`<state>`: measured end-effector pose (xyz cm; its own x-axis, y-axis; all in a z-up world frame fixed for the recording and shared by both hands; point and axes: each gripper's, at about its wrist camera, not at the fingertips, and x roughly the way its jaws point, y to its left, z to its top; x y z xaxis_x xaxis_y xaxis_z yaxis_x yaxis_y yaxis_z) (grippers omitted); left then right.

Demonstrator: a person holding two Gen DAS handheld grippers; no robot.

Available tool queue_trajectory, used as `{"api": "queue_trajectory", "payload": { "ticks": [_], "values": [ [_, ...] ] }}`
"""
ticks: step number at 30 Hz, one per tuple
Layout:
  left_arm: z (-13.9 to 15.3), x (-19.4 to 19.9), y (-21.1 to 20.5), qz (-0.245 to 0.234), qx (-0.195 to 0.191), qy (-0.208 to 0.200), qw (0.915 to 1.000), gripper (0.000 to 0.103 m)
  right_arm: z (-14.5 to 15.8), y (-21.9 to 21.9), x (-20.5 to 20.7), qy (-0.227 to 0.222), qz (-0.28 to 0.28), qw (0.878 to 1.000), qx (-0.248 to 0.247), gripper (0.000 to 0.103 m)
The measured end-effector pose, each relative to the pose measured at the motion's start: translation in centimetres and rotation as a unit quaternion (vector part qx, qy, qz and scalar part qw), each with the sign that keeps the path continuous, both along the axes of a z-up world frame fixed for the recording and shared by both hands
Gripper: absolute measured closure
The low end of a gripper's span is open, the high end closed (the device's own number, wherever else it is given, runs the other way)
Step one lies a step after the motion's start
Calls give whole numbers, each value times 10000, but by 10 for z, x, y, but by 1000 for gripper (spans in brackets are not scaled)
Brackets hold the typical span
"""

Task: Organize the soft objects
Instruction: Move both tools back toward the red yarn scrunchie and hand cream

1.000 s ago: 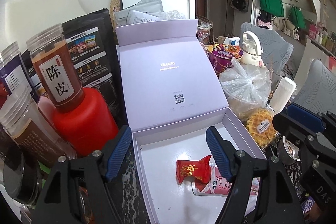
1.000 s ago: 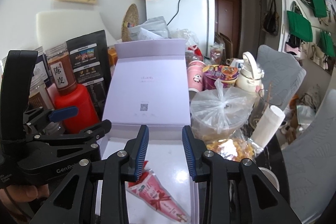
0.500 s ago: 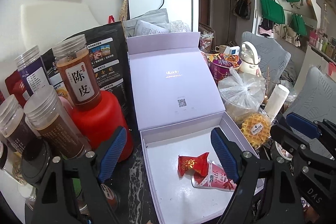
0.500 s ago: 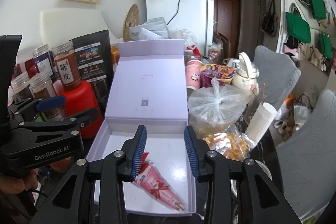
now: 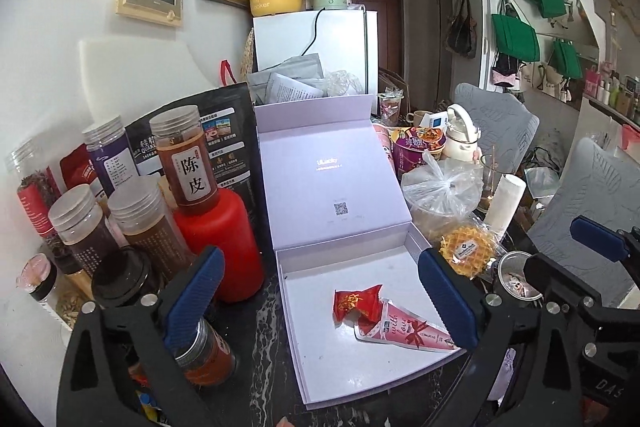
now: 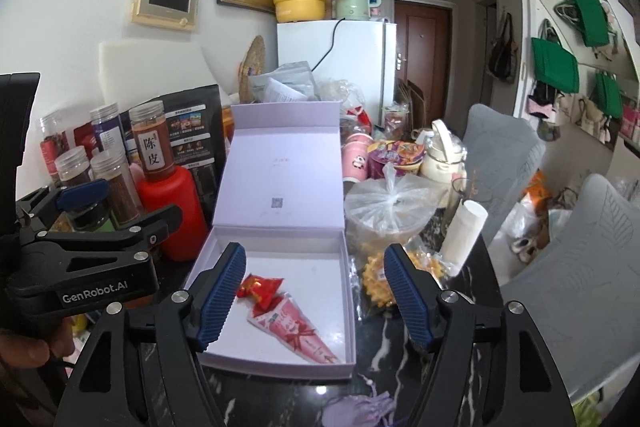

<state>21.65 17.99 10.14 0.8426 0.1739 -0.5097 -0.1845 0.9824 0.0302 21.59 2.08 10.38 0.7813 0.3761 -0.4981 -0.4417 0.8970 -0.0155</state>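
Note:
An open lilac box (image 5: 344,379) (image 6: 348,303) with its lid up stands on the dark marble table. Inside lie a red snack packet (image 5: 354,303) (image 6: 260,287) and a pink cone-shaped packet (image 5: 404,331) (image 6: 300,331), touching each other. My left gripper (image 5: 322,303) is open and empty, held above the box's near left side. My right gripper (image 6: 310,295) is open and empty, above the box's front right edge. A lilac cloth pouch (image 6: 360,409) lies on the table in front of the box. A wrapped waffle (image 5: 466,253) lies right of the box.
Several spice jars (image 5: 80,227) and a red bottle (image 5: 218,239) crowd the left of the box. A tied plastic bag (image 5: 440,187), a white paper roll (image 5: 504,203), a noodle cup (image 5: 416,145) and a metal cup (image 5: 514,277) stand on the right. Grey chairs (image 6: 560,267) stand beyond.
Both grippers have pulled back and up from the box. My right gripper's jaws have opened wider. The packets in the box have not moved.

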Motion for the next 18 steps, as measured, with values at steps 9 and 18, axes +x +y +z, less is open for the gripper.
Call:
{"api": "queue_trajectory", "payload": {
  "ticks": [9, 18],
  "values": [
    [10, -41, -17, -53, -14, -87, 9999, 3, 7, -23, -38, -51, 9, 10000, 68, 16],
    [11, -82, -44, -211, 88, -226, 9995, 3, 6, -53, -73, -18, -33, 9999, 134, 16]
  ]
}}
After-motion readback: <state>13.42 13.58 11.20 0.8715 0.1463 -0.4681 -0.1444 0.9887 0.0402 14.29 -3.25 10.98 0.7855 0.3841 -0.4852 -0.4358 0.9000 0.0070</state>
